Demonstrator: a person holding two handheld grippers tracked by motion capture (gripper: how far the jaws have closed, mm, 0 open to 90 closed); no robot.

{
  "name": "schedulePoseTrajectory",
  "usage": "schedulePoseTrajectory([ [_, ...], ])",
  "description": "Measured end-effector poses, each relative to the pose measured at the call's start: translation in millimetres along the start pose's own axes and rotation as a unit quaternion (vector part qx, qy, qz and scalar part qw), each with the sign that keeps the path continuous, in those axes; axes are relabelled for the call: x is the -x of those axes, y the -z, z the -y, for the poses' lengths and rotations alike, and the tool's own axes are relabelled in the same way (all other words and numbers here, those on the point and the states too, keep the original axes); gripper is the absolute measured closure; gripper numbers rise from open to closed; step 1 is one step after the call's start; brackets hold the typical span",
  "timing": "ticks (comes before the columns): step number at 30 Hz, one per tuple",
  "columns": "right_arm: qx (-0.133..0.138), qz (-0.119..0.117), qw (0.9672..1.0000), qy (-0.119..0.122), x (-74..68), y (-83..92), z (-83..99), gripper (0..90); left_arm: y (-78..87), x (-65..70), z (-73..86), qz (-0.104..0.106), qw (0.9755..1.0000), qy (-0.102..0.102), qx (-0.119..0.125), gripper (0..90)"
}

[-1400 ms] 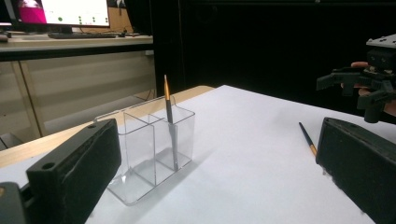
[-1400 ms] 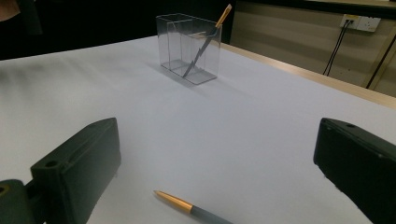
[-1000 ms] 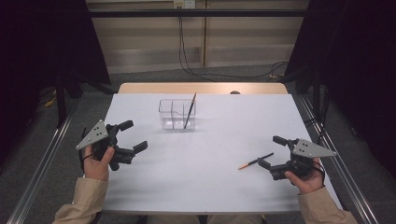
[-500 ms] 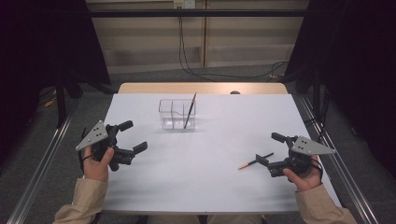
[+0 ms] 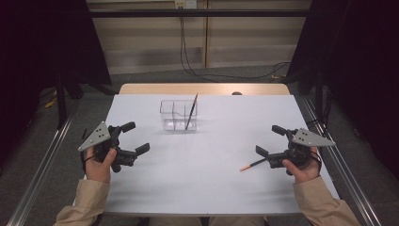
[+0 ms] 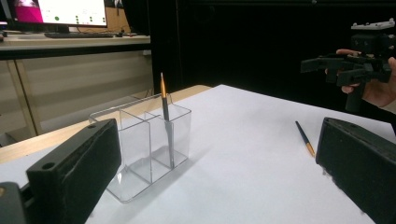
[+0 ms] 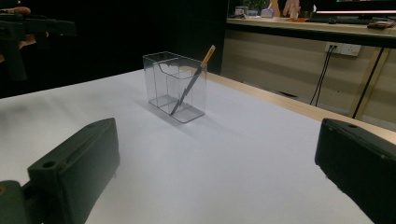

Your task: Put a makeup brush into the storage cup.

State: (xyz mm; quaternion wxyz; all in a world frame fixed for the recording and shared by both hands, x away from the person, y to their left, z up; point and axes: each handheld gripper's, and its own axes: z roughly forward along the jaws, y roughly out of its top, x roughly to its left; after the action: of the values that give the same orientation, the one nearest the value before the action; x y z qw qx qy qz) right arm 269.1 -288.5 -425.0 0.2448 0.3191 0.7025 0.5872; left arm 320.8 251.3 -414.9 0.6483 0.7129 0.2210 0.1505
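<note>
**Jaws wide on both sides, loose pencil near the right**

At the left of the high view: left gripper, held in the person's left hand above the near left part of the white table, jaws spread wide with nothing between them. In the left gripper view, the same wide gap, with table surface between the two black jaws.

Toward the middle, at the far part of the table: clear organizer with several compartments, upright. One pencil standing in its right compartment, leaning, orange tip upward and past the rim. Well apart from both grippers.

Further right, flat on the table: loose pencil, dark shaft, orange end pointing toward the near side, lying at a slant. Dark end just beside the lower jaw of the right gripper; touching or not, cannot tell.

At the right: right gripper in the right hand, jaws likewise wide apart and empty, aimed left toward the table's middle. In the right gripper view, organizer and leaning pencil ahead between the open jaws.
</note>
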Motion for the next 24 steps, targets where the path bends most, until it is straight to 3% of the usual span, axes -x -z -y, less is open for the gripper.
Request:
schedulePoseTrajectory([
  [24, 0.003, -0.001, 1.0, -0.004, 12.5, -31.3, -8.2, 0.0, -2.0, -0.3, 1.1, 0.002, 1.0, 0.001, -0.004, 0.0],
])
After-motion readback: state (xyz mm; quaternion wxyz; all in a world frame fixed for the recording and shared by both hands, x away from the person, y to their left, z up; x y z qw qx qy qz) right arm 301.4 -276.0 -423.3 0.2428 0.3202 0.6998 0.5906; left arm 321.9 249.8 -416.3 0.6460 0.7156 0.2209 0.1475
